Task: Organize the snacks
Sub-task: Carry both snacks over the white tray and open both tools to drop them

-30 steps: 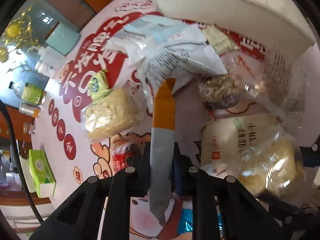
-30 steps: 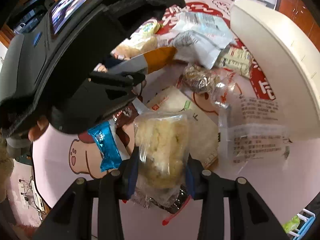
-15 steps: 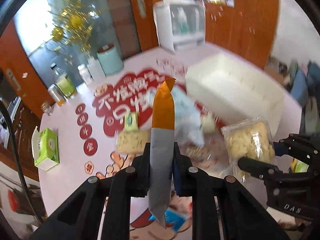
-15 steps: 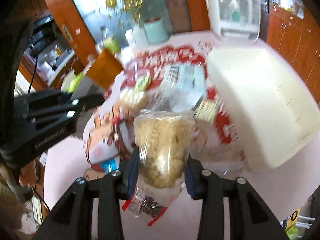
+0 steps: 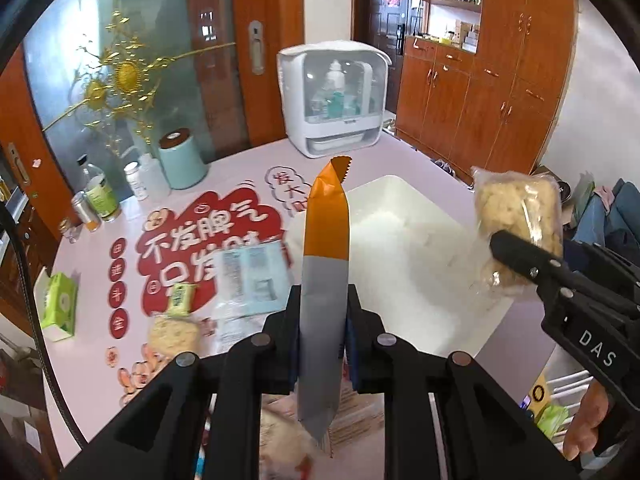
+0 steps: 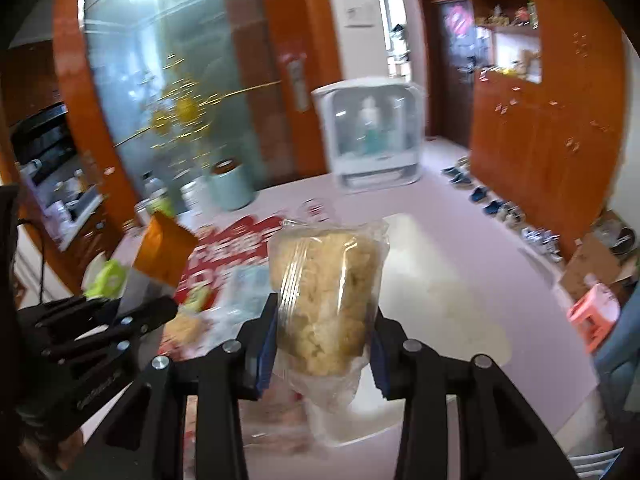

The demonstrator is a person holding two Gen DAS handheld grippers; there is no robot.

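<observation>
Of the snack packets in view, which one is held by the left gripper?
The orange and grey packet, clamped upright in the left gripper. The clear crumbly snack bag is in the right gripper; the others lie on the table.

The white cabinet with a clear front [image 5: 334,98] stands at the far edge of the pink table [image 5: 92,280]. Left of the cabinet stand 1 mint-green canister with a brown lid [image 5: 182,158], 1 white bottle [image 5: 135,179] and 1 green-labelled bottle [image 5: 100,194]. A green tissue box [image 5: 60,306] lies well left of the cabinet at the table's near-left edge, and wooden cupboards [image 5: 500,92] stand to the cabinet's right.
</observation>
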